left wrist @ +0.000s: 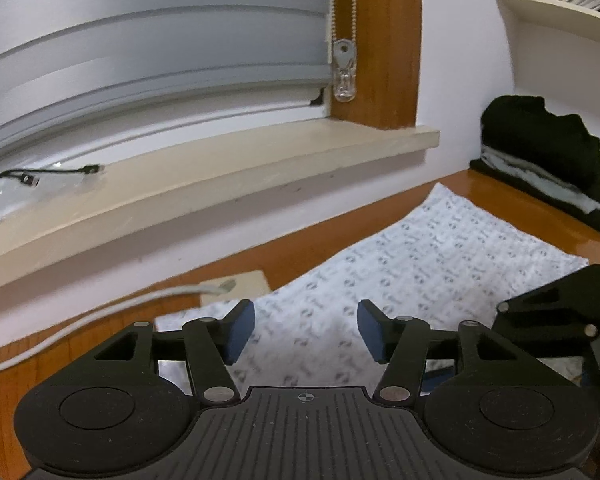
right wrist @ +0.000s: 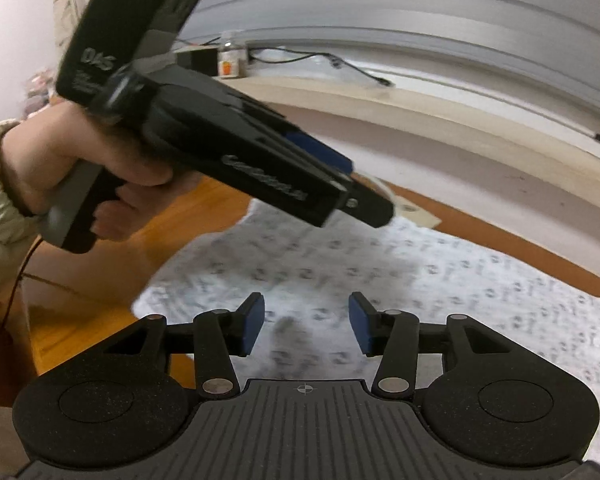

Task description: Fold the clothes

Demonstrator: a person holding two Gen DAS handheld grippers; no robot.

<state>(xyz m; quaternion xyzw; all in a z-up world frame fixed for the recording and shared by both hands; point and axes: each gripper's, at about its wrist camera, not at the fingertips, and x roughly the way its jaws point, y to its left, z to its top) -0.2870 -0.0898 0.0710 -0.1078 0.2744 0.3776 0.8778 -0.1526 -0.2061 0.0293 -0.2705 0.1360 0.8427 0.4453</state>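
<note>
1. A glossy wooden table (left wrist: 500,196) runs under a cream windowsill (left wrist: 228,164), with a shuttered window above.
2. The white patterned garment (left wrist: 440,252) lies spread flat on the table just below the sill, one neat straight edge showing; it looks partly folded at most.
3. Beyond the garment's far corner, against the wall, sits a pile of dark and grey clothes (left wrist: 548,160), seemingly folded already.
4. Over the garment's near edge, the left gripper (left wrist: 306,330) has its blue pads apart, nothing between them.
5. Beside it, the right gripper (right wrist: 306,322) is likewise spread and empty.
6. Judgement: further folds and stacking remain.
</note>
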